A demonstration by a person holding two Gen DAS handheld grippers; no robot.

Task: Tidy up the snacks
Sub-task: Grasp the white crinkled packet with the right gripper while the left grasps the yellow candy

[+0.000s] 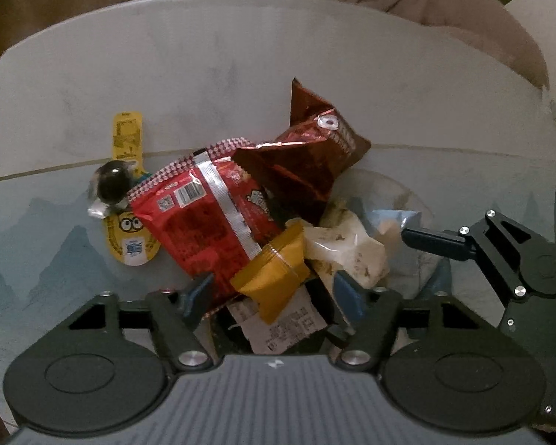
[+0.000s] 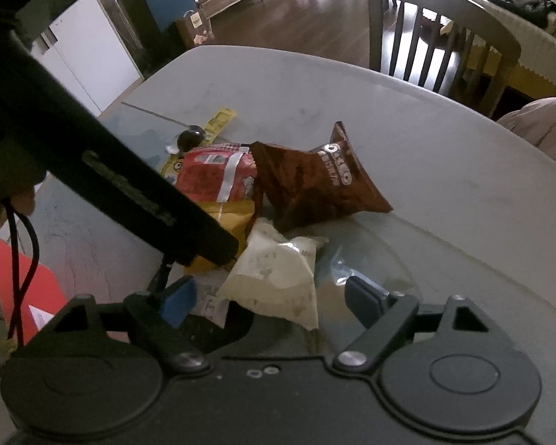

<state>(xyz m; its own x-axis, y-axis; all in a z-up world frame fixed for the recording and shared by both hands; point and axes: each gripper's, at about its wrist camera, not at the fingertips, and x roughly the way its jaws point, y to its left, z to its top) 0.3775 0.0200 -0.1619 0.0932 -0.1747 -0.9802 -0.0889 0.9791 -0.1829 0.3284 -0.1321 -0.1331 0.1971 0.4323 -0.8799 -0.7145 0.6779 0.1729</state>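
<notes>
A heap of snacks lies on the table. It holds a red bag (image 1: 207, 222) (image 2: 218, 178), a brown foil bag (image 1: 307, 159) (image 2: 315, 181), a small mustard packet (image 1: 274, 278) (image 2: 229, 218), a cream wrapper (image 1: 348, 248) (image 2: 274, 274), a yellow cartoon stick (image 1: 129, 237), a dark round sweet (image 1: 111, 185) (image 2: 191, 137) and a printed white packet (image 1: 281, 326). My left gripper (image 1: 274, 293) is open, its fingers either side of the mustard packet. My right gripper (image 2: 270, 296) is open over the cream wrapper; it also shows at the right of the left wrist view (image 1: 433, 241).
A clear glass plate (image 2: 385, 256) (image 1: 407, 193) lies under the right side of the heap. A wooden chair (image 2: 437, 37) stands at the table's far edge. A beige cloth (image 1: 463, 11) lies at the far right. An orange object (image 2: 26, 289) sits at the left.
</notes>
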